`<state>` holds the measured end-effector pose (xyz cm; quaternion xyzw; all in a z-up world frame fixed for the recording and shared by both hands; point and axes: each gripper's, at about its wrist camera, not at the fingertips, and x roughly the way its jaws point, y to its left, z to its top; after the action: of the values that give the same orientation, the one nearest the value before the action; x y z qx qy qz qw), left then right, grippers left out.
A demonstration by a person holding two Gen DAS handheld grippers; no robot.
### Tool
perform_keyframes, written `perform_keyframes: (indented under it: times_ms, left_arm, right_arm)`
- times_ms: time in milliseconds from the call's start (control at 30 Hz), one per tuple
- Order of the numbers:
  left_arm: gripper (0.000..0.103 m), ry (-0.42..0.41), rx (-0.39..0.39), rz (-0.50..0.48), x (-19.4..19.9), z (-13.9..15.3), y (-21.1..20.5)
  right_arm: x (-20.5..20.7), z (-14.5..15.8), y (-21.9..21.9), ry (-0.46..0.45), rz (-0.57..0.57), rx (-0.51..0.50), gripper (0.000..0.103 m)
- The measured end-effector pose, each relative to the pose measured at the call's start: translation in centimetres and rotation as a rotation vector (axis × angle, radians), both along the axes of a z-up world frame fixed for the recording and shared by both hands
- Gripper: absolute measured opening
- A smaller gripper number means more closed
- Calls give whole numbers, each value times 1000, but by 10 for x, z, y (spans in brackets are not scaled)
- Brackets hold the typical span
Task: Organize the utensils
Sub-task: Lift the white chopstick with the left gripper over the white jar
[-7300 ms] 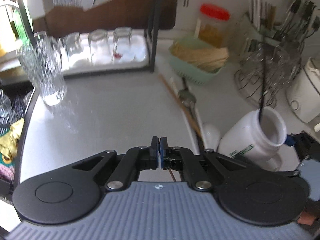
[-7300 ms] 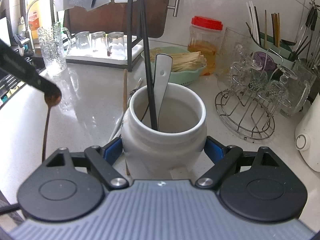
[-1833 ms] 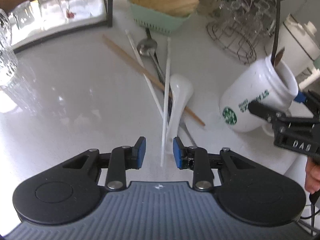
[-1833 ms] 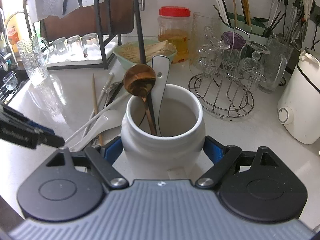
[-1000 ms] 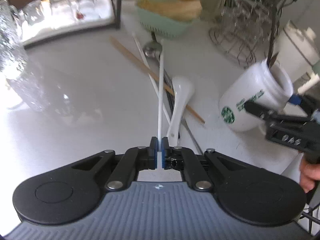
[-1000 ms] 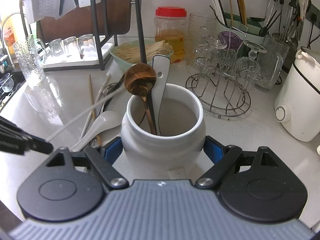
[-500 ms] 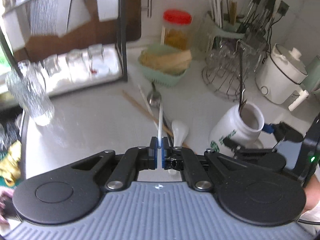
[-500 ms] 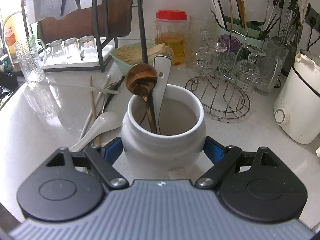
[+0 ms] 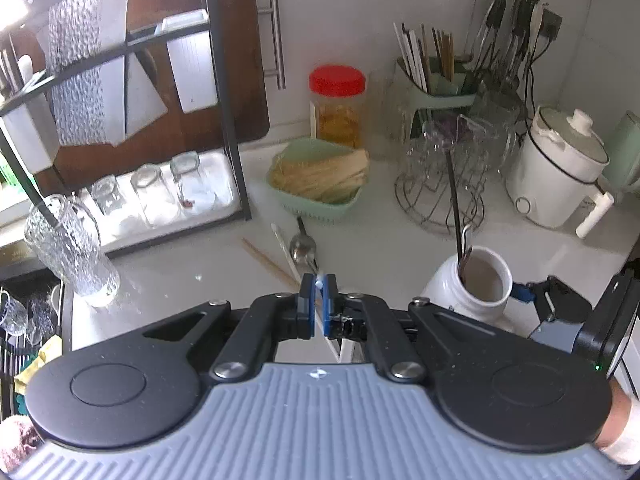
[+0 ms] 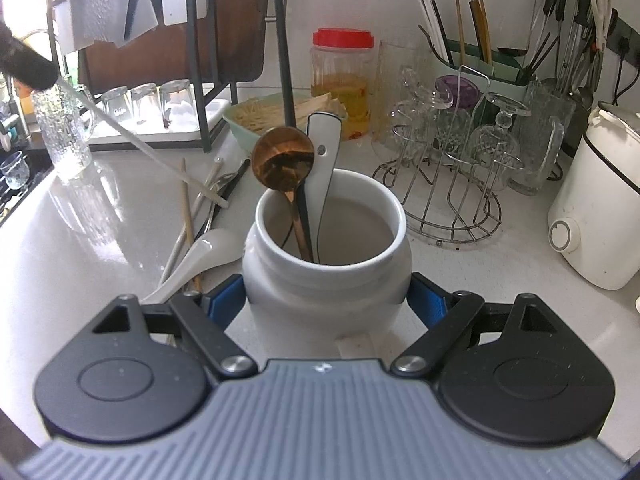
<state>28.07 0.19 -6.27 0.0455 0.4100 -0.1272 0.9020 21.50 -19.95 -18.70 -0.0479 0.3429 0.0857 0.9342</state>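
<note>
Up at the left of the frame, the left gripper point(image 9: 319, 286) pinches a white chopstick point(image 10: 140, 146); next it must tip into the white jar point(image 10: 326, 276), which the right gripper point(image 10: 326, 304) squeezes.

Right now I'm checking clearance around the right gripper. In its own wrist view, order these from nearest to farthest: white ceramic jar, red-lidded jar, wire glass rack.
1. white ceramic jar: clamped between the fingers of the right gripper, dead centre.
2. wire glass rack: behind the jar, to the right.
3. red-lidded jar: farthest, at the back by the wall, just right of the green basket.
</note>
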Motion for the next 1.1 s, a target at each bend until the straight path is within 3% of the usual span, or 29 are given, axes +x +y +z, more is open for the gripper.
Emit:
perform_keyframes:
  times_ms: [600,1100]
  left_arm:
    - [4,-123,-29,-12,8,38,-6]
    - [4,-113,-63,-85,5,67,-13]
  right_arm:
    - [1,-1,2,-7,-2,-2,89]
    - [7,-2,14,-14,0,-4,89]
